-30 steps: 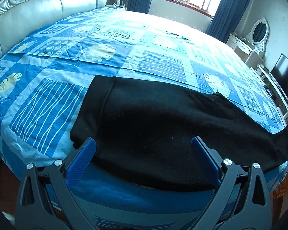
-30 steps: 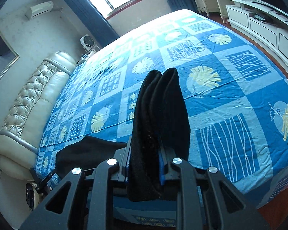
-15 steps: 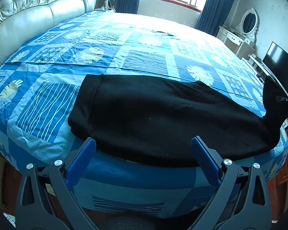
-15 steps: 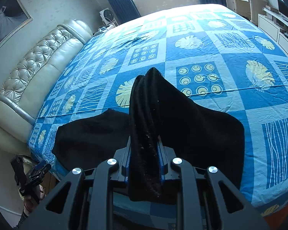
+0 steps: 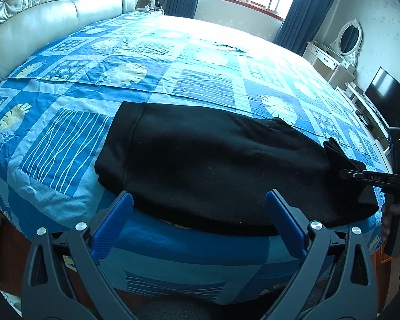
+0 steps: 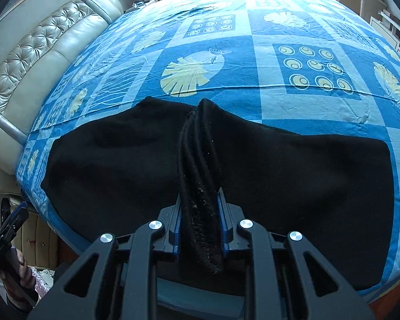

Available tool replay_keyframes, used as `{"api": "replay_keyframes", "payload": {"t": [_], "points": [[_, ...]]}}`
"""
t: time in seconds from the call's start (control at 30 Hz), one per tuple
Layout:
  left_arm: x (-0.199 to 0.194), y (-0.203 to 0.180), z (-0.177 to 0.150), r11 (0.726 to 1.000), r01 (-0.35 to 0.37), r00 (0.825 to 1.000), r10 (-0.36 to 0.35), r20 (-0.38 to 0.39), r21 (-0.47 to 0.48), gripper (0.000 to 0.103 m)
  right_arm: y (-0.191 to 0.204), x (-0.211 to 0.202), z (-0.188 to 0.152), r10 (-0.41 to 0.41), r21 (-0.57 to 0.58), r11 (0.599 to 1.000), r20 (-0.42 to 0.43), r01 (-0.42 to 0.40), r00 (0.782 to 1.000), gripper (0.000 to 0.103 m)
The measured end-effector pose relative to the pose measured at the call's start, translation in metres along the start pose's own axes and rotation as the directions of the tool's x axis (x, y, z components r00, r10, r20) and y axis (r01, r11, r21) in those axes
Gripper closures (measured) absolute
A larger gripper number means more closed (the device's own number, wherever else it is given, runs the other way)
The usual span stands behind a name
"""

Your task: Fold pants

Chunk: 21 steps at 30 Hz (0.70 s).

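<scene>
On the near edge of the bed, black pants are lying flat across the blue patterned bedspread, their waistband end sitting toward the tufted cream headboard. At the other end, the right gripper is clamping a bunched fold of the pants between its narrow-set blue pads, the cloth standing up in a ridge above the rest of the garment. Seen from the left wrist, that right gripper is sitting at the far right edge with a hand wrapping its handle. The left gripper is hovering just off the bed's edge with its jaws standing wide and nothing between them, the blue fingers framing the pants' near hem without touching it. Across the room, a white dresser with an oval mirror and a dark television are standing by the wall.
</scene>
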<state>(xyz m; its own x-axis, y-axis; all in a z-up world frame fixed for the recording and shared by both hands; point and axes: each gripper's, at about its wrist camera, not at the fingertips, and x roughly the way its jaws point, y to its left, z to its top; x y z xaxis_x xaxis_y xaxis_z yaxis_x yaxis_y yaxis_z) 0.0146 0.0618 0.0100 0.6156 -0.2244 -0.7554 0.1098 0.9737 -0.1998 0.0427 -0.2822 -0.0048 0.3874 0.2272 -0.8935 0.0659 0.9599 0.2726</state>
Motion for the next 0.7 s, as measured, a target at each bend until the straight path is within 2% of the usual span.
{"api": "replay_keyframes", "payload": {"t": [0.13,0.7], "points": [[0.001,-0.001,-0.001,1.000,-0.005,1.000,0.005,-0.002,0.010,0.003,0.006,0.009,-0.002,0.005,0.001,1.000,-0.011,-0.005,1.000,0.081],[0.005,-0.002,-0.004,1.000,0.002,1.000,-0.002,-0.013,0.006,0.003,0.037,0.032,-0.013,-0.105,-0.106,0.989,-0.030,0.101,0.994,0.080]]}}
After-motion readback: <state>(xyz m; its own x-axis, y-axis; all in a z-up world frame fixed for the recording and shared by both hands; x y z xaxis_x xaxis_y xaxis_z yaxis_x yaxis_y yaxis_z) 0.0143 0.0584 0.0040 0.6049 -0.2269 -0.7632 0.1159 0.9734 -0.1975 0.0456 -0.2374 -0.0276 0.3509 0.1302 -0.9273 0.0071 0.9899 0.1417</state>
